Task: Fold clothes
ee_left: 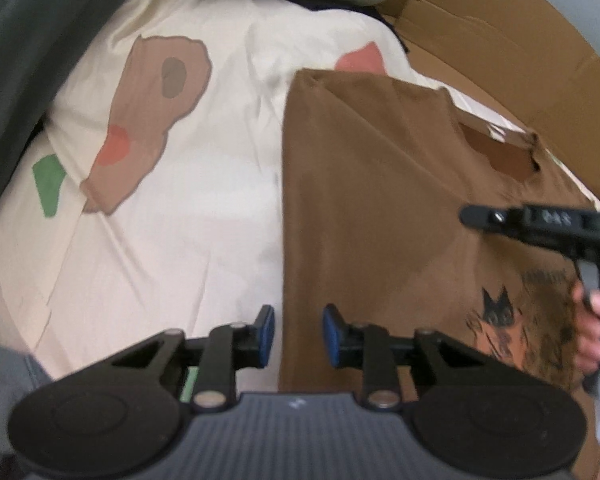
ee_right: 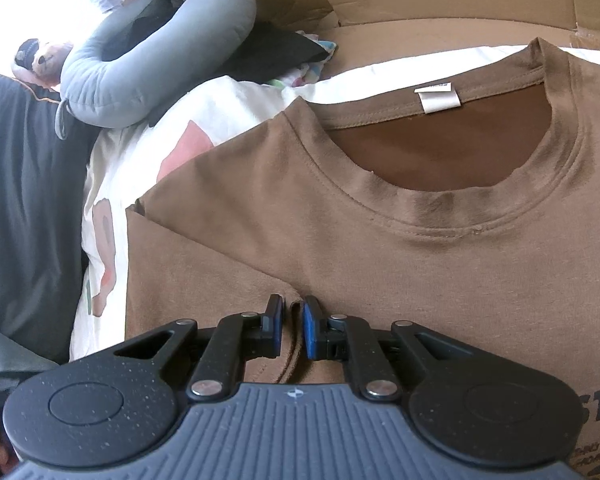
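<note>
pinching a fold of the brown t-shirt [ee_right: 380, 248], right gripper [ee_right: 293, 330] clamped on it. shirt lies on the patterned sheet [ee_left: 188, 208], collar far. left gripper [ee_left: 299, 336] parted, empty, over shirt's left edge.

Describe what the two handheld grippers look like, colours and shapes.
Both match: the left gripper and right gripper have black linkage arms with silver pivot pins, blue pads on the fingers, round black discs at each side, and a ribbed grey body with a small white mark.
</note>
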